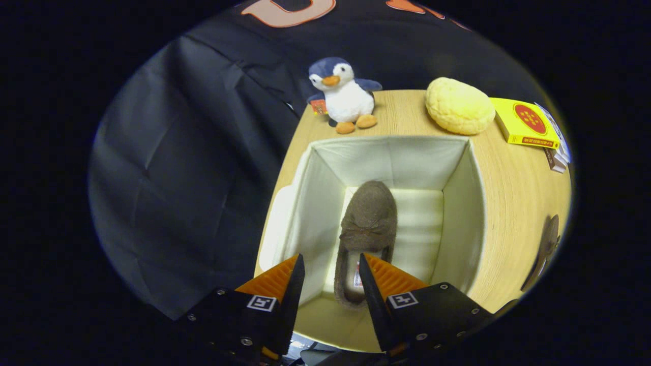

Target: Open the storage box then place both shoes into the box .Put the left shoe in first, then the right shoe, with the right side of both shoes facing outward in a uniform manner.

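The brown shoe [367, 229] lies flat on the floor of the open box [460, 203], toe pointing away, nearer the left wall, with bare floor to its right. The gripper [331, 277] hangs above its heel, fingers apart and holding nothing. The second shoe [546, 244] sits well off on the table [513, 193]; dropped carelessly, it could land facing the wrong way or on top of the first.

Even bright light; sharp centre; fisheye bending at edges; no glare
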Tool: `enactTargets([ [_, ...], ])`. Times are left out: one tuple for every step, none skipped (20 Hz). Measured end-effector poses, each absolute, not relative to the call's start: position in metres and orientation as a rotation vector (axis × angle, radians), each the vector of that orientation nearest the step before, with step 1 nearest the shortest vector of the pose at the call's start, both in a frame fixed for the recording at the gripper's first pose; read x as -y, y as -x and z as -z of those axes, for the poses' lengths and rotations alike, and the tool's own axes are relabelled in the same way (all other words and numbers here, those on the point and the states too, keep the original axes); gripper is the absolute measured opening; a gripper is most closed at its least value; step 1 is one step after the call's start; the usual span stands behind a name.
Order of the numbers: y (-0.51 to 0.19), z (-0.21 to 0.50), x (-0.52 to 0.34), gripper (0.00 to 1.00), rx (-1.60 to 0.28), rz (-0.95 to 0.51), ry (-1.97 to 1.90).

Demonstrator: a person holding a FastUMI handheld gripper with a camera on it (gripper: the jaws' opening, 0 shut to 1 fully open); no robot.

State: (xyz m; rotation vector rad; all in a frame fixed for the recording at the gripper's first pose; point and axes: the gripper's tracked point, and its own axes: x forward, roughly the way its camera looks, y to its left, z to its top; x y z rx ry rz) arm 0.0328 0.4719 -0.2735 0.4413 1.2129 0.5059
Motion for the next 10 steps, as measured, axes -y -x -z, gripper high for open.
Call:
enactTargets([
  [-0.031,0.261,-0.462,0.67,-1.181,-0.522,-0.448],
  [-0.031,0.249,-0.451,0.71,-1.146,-0.535,-0.45],
  [-0.031,0.238,-0.434,0.73,-1.109,-0.537,-0.444],
  [-0.031,0.229,-0.418,0.76,-1.079,-0.537,-0.44],
  [-0.031,0.223,-0.401,0.79,-1.053,-0.529,-0.436],
  [-0.029,0.219,-0.382,0.82,-1.028,-0.517,-0.427],
  [-0.027,0.218,-0.363,0.84,-1.005,-0.501,-0.41],
  [-0.027,0.22,-0.341,0.89,-0.988,-0.479,-0.39],
  [-0.025,0.22,-0.318,0.91,-0.972,-0.457,-0.377],
  [-0.022,0.222,-0.297,0.96,-0.958,-0.437,-0.371],
])
